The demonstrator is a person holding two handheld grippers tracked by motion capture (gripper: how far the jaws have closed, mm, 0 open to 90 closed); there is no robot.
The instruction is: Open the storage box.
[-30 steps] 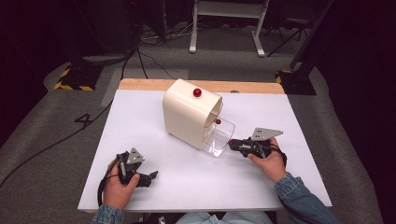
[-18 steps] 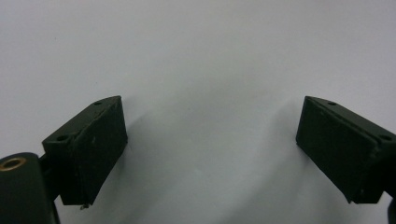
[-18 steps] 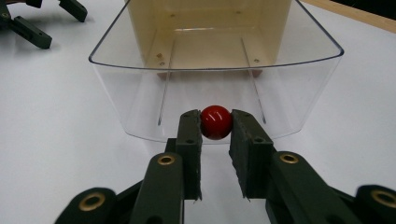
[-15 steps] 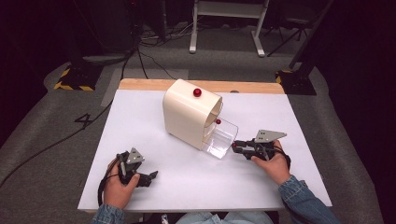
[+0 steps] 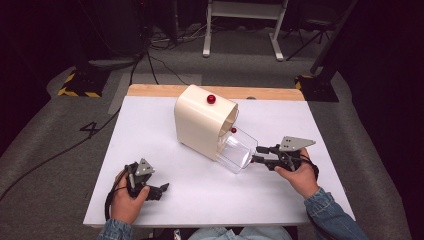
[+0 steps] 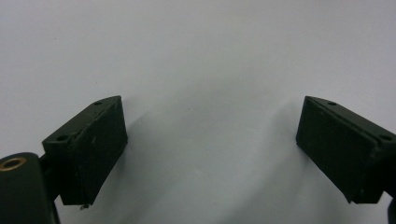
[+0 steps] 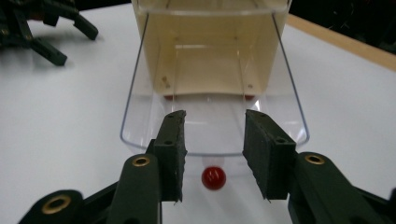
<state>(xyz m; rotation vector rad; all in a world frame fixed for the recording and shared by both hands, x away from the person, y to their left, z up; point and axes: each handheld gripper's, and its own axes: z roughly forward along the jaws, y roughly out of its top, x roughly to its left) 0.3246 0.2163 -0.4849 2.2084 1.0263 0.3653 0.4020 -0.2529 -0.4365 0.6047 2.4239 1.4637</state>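
Where hinged open, clear flap (image 7: pixel 212 119), red knob (image 7: pixel 213 178)

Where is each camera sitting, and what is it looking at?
High view: above the person's side, looking down on the white table; both hands show, left gripper, right gripper.
Left gripper view: rides that gripper, faces bare table between its open jaws.
Right gripper view: looks along its jaws at the clear flap and red knob.
Shared: high and right views both show the cream box.
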